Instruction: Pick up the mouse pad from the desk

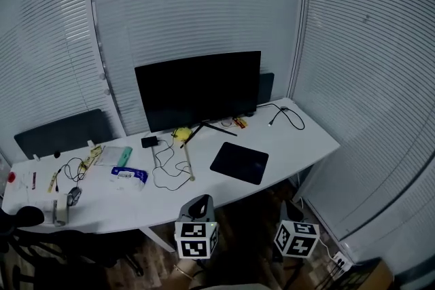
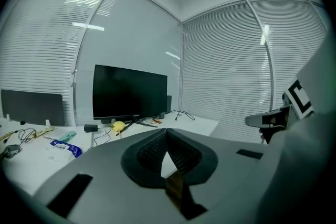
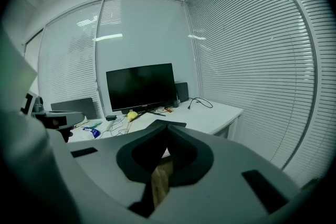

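Observation:
The black mouse pad (image 1: 239,162) lies flat on the white desk (image 1: 299,142), right of centre and near the front edge. Both grippers hang in front of the desk, short of its edge. My left gripper (image 1: 199,200) is shut with nothing in it and points at the desk just left of the pad. My right gripper (image 1: 293,213) is also shut and empty, off the desk's right front corner. In the right gripper view the pad (image 3: 176,124) shows as a dark strip just beyond the closed jaws (image 3: 168,128). The left gripper view has its jaws (image 2: 167,131) closed; the pad is hidden there.
A black monitor (image 1: 198,89) stands at the back of the desk with a yellow object (image 1: 181,134) and cables (image 1: 166,166) at its foot. A blue packet (image 1: 129,175) and small clutter (image 1: 68,200) lie at the left. Blinds enclose the corner.

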